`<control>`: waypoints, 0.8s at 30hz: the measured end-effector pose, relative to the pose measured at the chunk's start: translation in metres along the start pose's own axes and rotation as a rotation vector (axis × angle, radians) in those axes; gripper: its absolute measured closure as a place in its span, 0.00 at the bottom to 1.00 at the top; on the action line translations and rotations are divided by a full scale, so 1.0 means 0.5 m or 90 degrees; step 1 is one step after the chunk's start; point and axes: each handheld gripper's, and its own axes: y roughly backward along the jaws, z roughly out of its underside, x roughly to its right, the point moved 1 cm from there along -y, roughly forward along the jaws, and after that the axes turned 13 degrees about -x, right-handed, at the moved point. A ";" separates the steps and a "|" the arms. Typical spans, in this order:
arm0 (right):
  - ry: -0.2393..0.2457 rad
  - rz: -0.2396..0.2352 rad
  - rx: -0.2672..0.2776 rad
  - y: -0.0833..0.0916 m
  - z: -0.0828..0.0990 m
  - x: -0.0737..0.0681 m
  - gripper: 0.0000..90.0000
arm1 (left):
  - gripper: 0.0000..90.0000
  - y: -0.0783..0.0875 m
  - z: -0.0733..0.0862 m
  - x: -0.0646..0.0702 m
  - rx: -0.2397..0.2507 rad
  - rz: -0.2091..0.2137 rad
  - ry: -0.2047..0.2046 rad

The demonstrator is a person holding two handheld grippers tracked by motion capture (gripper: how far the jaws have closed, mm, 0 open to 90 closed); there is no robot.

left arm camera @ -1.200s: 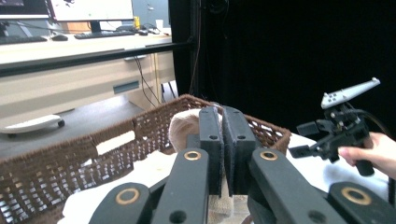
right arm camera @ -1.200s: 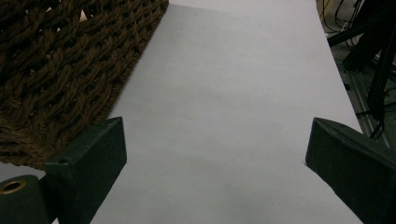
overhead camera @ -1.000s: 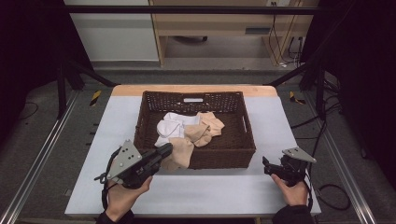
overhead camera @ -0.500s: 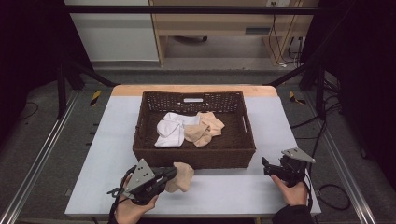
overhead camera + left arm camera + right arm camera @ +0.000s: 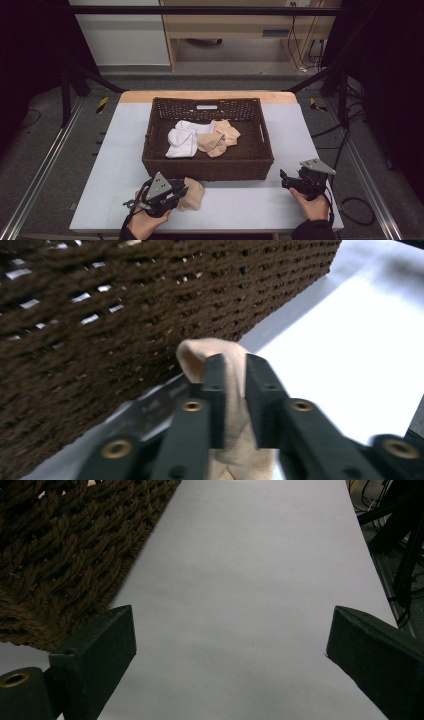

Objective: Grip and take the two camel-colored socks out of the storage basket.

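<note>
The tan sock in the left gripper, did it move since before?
Yes. The tan sock has come out of the basket and down onto the table in front of it, between the just-opening left gripper jaws.

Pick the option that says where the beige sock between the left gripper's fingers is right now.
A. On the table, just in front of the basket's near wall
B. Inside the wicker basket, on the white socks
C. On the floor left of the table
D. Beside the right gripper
A: the beige sock lies on the table in front of the basket, between the fingers of the left gripper.
</note>
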 end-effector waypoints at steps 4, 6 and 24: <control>0.001 -0.001 0.000 0.000 0.000 0.001 0.07 | 0.74 0.017 -0.007 0.006 0.024 -0.002 0.008; 0.000 0.002 0.001 0.001 0.000 0.002 0.07 | 0.70 0.028 -0.012 0.010 0.038 -0.003 0.007; -0.017 -0.002 0.010 0.003 -0.001 0.006 0.05 | 0.49 0.091 -0.113 -0.015 0.132 -0.047 0.018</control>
